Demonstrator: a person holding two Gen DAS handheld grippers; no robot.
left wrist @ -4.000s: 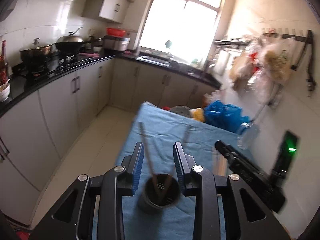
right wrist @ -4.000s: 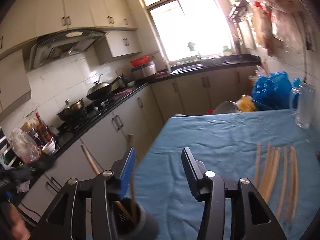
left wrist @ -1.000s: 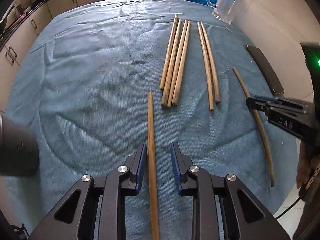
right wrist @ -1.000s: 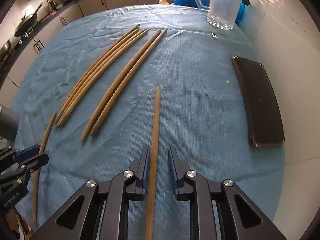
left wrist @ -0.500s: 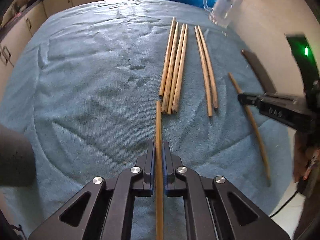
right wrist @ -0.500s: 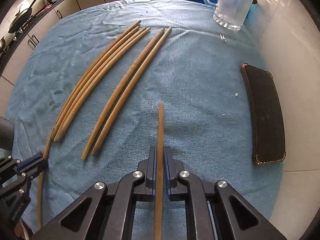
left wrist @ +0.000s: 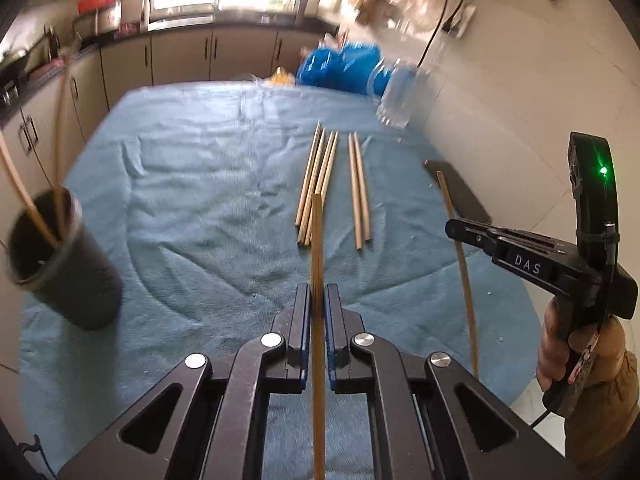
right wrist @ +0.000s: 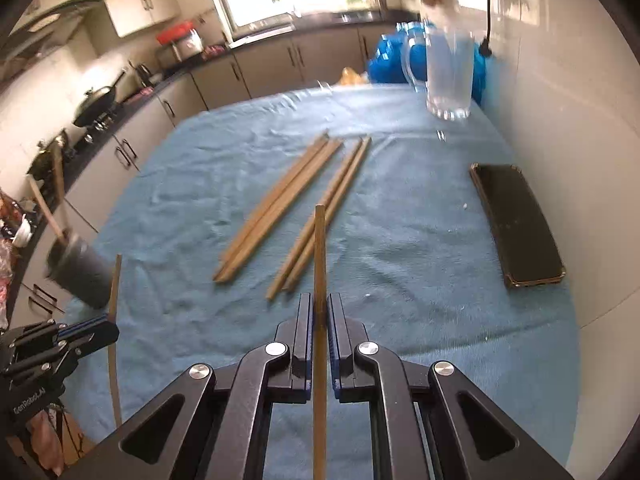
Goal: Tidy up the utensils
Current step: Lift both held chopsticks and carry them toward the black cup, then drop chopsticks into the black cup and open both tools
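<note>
My left gripper (left wrist: 316, 300) is shut on a wooden chopstick (left wrist: 317, 240), lifted above the blue cloth (left wrist: 192, 208). My right gripper (right wrist: 319, 308) is shut on another chopstick (right wrist: 319, 248), also lifted; it shows in the left wrist view (left wrist: 460, 232). Several chopsticks (left wrist: 320, 184) lie on the cloth in two bunches, also in the right wrist view (right wrist: 280, 212). A dark holder cup (left wrist: 60, 260) with two chopsticks in it stands at the left; it shows in the right wrist view (right wrist: 80, 272).
A glass mug (right wrist: 446, 76) stands at the far right of the table, with blue bags (left wrist: 340, 68) behind it. A black phone (right wrist: 516, 220) lies near the right edge by the white wall. Kitchen cabinets run along the left and back.
Both grippers, which shut on their chopsticks half a second ago, have lifted and tilted up with them. The cup has come further into view at the left.
</note>
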